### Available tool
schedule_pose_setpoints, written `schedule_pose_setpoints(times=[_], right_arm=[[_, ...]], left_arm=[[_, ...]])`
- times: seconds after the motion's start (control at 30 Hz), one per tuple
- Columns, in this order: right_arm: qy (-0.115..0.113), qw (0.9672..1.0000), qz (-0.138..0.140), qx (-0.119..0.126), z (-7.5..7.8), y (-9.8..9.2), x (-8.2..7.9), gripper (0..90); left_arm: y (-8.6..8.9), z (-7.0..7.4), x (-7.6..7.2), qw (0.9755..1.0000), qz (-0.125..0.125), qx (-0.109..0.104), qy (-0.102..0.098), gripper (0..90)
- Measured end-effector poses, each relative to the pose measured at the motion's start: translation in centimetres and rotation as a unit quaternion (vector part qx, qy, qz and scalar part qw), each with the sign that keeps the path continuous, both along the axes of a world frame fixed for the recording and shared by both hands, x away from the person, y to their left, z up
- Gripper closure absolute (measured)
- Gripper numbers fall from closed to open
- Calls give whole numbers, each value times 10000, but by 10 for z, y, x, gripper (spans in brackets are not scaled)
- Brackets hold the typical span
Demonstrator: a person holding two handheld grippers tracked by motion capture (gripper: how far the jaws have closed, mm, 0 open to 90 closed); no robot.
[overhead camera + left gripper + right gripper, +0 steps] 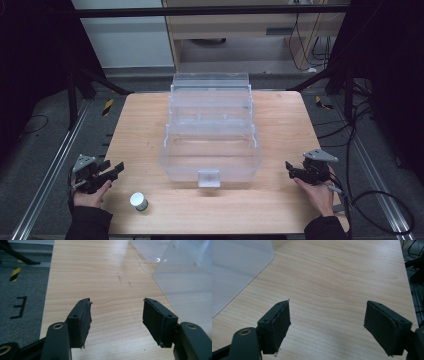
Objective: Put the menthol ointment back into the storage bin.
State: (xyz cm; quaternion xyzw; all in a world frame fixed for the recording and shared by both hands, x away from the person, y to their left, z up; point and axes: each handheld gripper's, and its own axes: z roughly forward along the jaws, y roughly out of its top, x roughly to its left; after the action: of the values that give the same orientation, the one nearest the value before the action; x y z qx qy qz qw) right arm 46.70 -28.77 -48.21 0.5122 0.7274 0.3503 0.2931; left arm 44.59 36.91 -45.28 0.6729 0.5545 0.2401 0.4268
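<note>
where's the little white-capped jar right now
In the high view, the small white-capped jar stands on the wooden table near its front edge, left of centre, just right of the left gripper and in front of the clear plastic storage box.

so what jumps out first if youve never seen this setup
The clear plastic tiered box in the middle of the wooden table draws the eye first, standing opened out in steps. Then the left gripper and right gripper at the table's two near edges, both with jaws apart and nothing between them. A small white-topped container sits near the left gripper.
</note>
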Motion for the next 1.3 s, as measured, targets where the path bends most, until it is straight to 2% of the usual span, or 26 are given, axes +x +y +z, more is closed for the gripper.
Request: schedule_pose_setpoints(times=[0.1, 0.17, 0.23, 0.27, 0.3, 0.33, 0.43, 0.5, 0.53, 0.57, 0.63, 0.7, 0.77, 0.87, 0.9, 0.93, 1.07, 1.13, 1.17, 1.27, 1.3], right_arm=[[11, 10000, 18, -12, 1, 1, -3, 207], [25, 10000, 11, -7, 2, 2, -5, 203], [46, 10000, -18, -59, 2, 4, -5, 201], [46, 10000, -18, -59, 2, 4, -5, 201], [51, 10000, -35, -45, 4, 6, -5, 197], [51, 10000, -35, -45, 4, 6, -5, 197], [9, 10000, -35, -11, 7, 8, -7, 192], [20, 10000, -21, 11, 7, 8, -7, 191], [29, 10000, 2, -51, 7, 9, -6, 188], [29, 10000, 2, -51, 7, 9, -6, 188], [29, 10000, -11, -77, 7, 9, -5, 183], [2, 9999, -25, -115, 6, 8, -4, 176], [6, 9999, -26, -127, 6, 8, -4, 171], [9, 9999, -8, -146, 6, 8, -4, 168], [7, 9999, 12, -124, 6, 8, -4, 166], [7, 9999, 12, -124, 6, 8, -4, 166], [29, 9999, 46, -123, 6, 8, -4, 162], [37, 9999, 46, -119, 6, 8, -4, 162], [51, 9999, 44, -100, 6, 8, -4, 160], [65, 9999, 81, -113, 5, 8, -3, 156], [65, 9999, 81, -113, 5, 8, -3, 156]], left_arm=[[2, 5, 1, 9998, -185, -64, 56, 381], [2, 9, 0, 9996, -266, -25, 50, 369], [2, 16, 0, 9988, -480, 42, 115, 354], [2, 16, 0, 9988, -480, 42, 115, 354], [2, 21, 1, 9976, -661, 111, 143, 350], [2, 21, 1, 9976, -661, 111, 143, 343], [2, 33, -1, 9952, -944, 228, 80, 341], [2, 36, -1, 9945, -1006, 288, 80, 327], [3, 40, -1, 9922, -1181, 397, 93, 316], [3, 40, -1, 9922, -1181, 397, 93, 307], [3, 44, -1, 9893, -1378, 463, 77, 303], [4, 48, -1, 9874, -1524, 431, 57, 288], [4, 51, -1, 9843, -1717, 402, 57, 279], [3, 55, -2, 9777, -2024, 562, 6, 253], [2, 58, -3, 9741, -2155, 686, 6, 250], [2, 58, -3, 9741, -2155, 686, 6, 246], [0, 64, -5, 9683, -2339, 866, 94, 236], [-1, 66, -5, 9646, -2448, 970, 141, 234], [-2, 69, -6, 9612, -2544, 1058, 167, 225], [-4, 73, -8, 9533, -2777, 1170, 216, 227], [-4, 73, -8, 9533, -2777, 1170, 216, 228]])
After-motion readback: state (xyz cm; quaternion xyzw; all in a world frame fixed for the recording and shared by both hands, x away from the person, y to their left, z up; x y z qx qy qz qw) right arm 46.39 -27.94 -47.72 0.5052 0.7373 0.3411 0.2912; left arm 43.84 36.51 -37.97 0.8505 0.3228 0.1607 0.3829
